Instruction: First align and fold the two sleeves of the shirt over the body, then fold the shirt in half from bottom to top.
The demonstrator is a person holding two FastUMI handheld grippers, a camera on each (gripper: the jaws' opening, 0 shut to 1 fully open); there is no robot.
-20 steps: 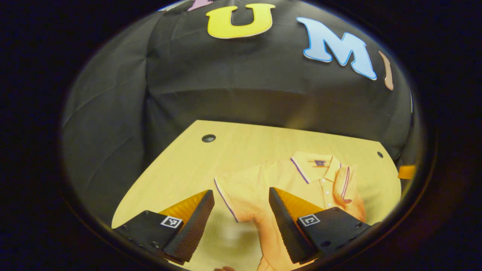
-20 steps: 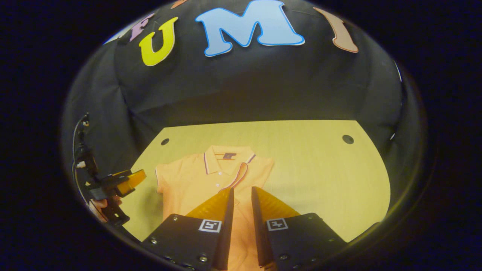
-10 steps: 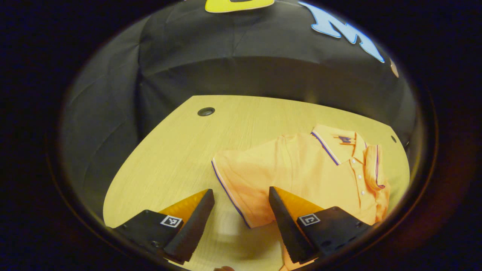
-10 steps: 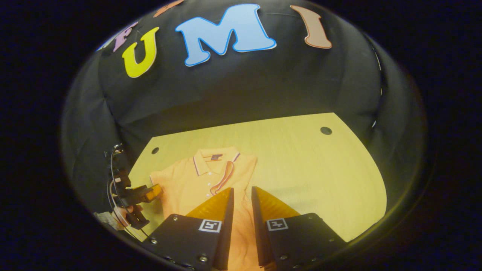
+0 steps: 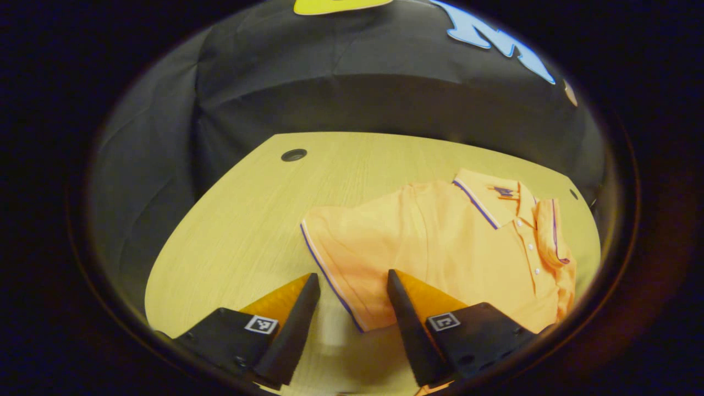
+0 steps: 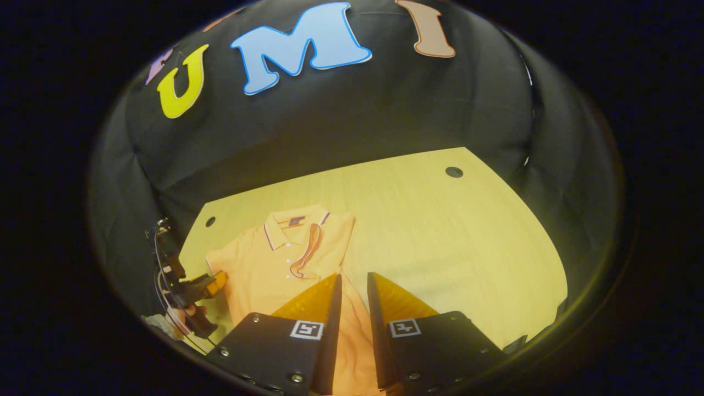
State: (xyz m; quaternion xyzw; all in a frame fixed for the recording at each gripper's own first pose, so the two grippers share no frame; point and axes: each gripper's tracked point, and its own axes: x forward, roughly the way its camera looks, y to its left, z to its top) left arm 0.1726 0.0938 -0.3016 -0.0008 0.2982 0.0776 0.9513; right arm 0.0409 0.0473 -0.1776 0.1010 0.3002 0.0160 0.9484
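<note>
Two tongs in play. Left tongs (image 5: 348, 300) wide open, holding nothing, low over the tabletop (image 5: 236, 220); the striped cuff of the shirt's spread sleeve (image 5: 330, 275) sits in the gap between its fingers, contact can't be judged. Right tongs (image 6: 354, 300) nearly closed, a narrow slit between the fingers, shirt fabric visible through the slit; can't tell whether they pinch it.

Orange polo shirt (image 5: 456, 247) lies flat on the tabletop, collar (image 5: 489, 198) toward the booth wall, button row up. One sleeve already folded across the chest (image 6: 308, 250), trim edge running diagonally below the collar. Other sleeve flat, out to the side.

In the right gripper view the left tongs (image 6: 212, 283) sit at that sleeve's edge, a hand (image 6: 184, 319) on the handle. Round holes (image 6: 454, 171) near the tabletop's far corners.
</note>
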